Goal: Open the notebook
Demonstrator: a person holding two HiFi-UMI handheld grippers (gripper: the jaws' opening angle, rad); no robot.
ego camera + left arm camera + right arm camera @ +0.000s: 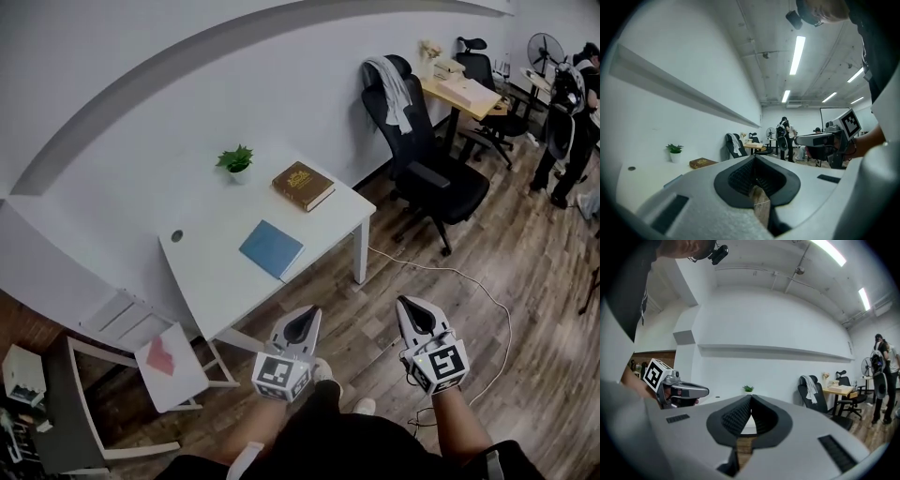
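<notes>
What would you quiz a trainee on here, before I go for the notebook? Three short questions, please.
1. True or false: the blue notebook lies closed on the white table.
2. What lies beyond the notebook, near the table's far corner? A. a brown book B. a laptop C. a mug
3. Does the left hand-held gripper or the right hand-held gripper touch the notebook?

Key
1. True.
2. A.
3. No. Both are over the wooden floor, short of the table, with jaws together and nothing between them.
</notes>
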